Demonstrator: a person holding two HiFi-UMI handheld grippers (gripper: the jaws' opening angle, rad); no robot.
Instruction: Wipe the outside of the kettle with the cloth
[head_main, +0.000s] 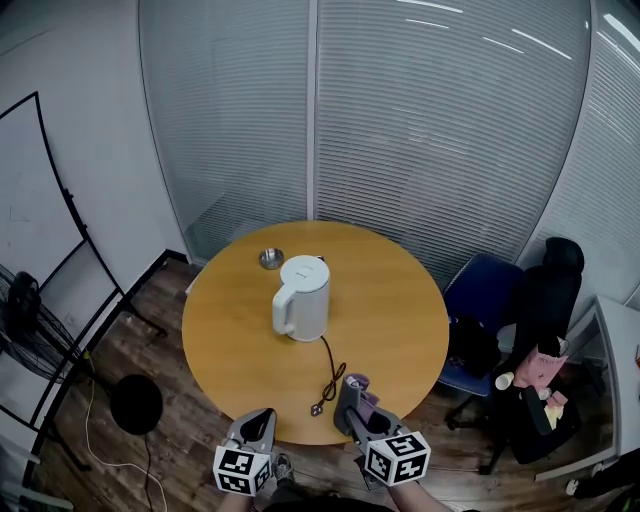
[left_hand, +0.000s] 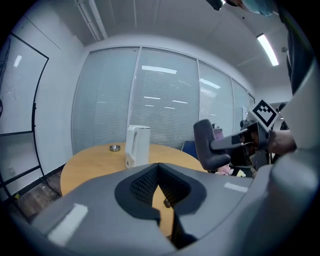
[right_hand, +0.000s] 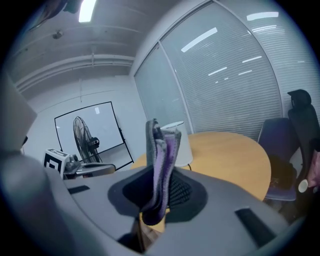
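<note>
A white electric kettle (head_main: 302, 298) stands upright near the middle of the round wooden table (head_main: 400, 310), its black cord (head_main: 330, 380) trailing toward the near edge. My right gripper (head_main: 352, 400) hovers at the table's near edge, shut on a folded grey and purple cloth (right_hand: 159, 167) that sticks up between its jaws. My left gripper (head_main: 262, 422) is beside it to the left, shut with nothing in it. The kettle (left_hand: 137, 145) shows far ahead in the left gripper view. In the right gripper view the kettle (right_hand: 182, 145) is partly hidden behind the cloth.
A small metal dish (head_main: 271, 258) lies behind the kettle. Office chairs (head_main: 520, 320) with clutter stand to the right of the table. A fan (head_main: 25, 320) and a whiteboard stand (head_main: 60, 230) are at the left, and glass walls with blinds lie beyond.
</note>
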